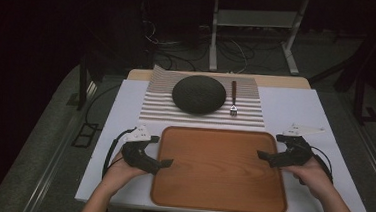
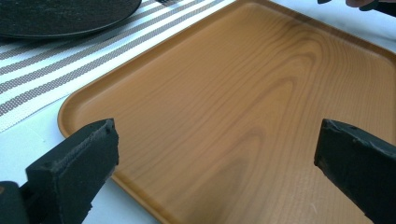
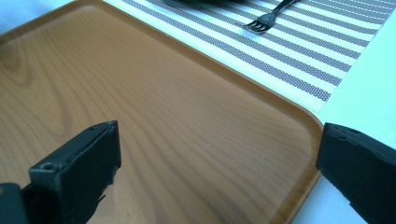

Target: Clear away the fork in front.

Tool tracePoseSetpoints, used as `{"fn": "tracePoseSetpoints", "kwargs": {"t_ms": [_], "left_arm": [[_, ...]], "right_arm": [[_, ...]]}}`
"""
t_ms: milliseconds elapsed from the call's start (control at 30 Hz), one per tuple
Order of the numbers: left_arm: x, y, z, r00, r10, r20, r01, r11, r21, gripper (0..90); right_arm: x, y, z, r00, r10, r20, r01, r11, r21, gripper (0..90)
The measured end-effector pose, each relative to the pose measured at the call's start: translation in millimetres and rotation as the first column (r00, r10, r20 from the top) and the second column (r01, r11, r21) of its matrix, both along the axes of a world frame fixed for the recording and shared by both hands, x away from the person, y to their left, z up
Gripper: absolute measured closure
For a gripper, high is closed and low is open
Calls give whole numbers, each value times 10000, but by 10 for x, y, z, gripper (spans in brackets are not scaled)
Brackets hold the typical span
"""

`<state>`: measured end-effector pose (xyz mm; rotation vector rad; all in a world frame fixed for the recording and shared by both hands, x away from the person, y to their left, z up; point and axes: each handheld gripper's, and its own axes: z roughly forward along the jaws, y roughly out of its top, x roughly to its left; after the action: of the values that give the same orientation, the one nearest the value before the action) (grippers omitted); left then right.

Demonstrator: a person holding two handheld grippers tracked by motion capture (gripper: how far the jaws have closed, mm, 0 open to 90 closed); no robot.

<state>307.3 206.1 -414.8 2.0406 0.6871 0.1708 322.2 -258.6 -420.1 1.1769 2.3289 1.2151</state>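
Note:
A bare wooden tray (image 1: 220,188) lies at the near middle of the white table. My left gripper (image 1: 162,151) hovers open over the tray's left edge, with nothing between its jaws. My right gripper (image 1: 271,146) is open and unloaded over the tray's right edge. In the left gripper view the left gripper (image 2: 217,158) has its jaws spread wide above the tray (image 2: 243,93). The right gripper (image 3: 217,163), in its own view, spans the tray's (image 3: 140,93) far right corner. Behind the tray, a dark round plate (image 1: 199,93) and a fork (image 1: 233,96) rest on a striped placemat (image 1: 203,114).
The placemat (image 2: 42,70) and plate (image 2: 60,16) lie just past the tray's far rim, as does the fork (image 3: 268,17). White table surface (image 1: 296,108) flanks the mat on both sides. Cables and a metal frame (image 1: 254,20) stand on the floor beyond the table.

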Motion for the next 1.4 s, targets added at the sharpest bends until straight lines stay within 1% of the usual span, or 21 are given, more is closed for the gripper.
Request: {"fn": "tracePoseSetpoints", "kwargs": {"t_ms": [233, 500, 600, 667, 967, 1033, 1233, 1400], "left_arm": [[0, -1, 0, 10000, 0, 5, 0, 10000, -9, 0], [0, -2, 1, 10000, 19, 11, -19, 10000, -25, 0], [1, 0, 1, 10000, 26, 16, -26, 10000, -38, 0], [2, 2, 3, 10000, 39, 30, -39, 10000, -42, 0], [4, -3, -1, 10000, 18, 17, -18, 10000, -19, 0], [7, -1, -2, 10000, 34, 13, -34, 10000, -29, 0], [4, 7, 5, 10000, 48, 61, -48, 10000, -50, 0], [6, 5, 4, 10000, 62, 59, -61, 10000, -44, 0]], "right_arm": [[68, 20, 2, 9999, -50, -121, 51, 10000, 79, 0], [157, 55, 40, 10000, -58, -81, 58, 10000, 68, 0], [199, 65, 46, 9999, -67, -109, 69, 9998, 168, 0], [224, 77, 47, 9999, -64, -99, 65, 9999, 86, 0], [336, 122, 51, 9999, -55, -130, 55, 10000, 30, 0], [360, 129, 47, 9997, -101, -200, 103, 9999, 95, 0], [417, 168, 38, 9994, -67, -333, 69, 10000, 47, 0], [481, 202, 52, 9994, -76, -333, 77, 10000, 28, 0]]}}
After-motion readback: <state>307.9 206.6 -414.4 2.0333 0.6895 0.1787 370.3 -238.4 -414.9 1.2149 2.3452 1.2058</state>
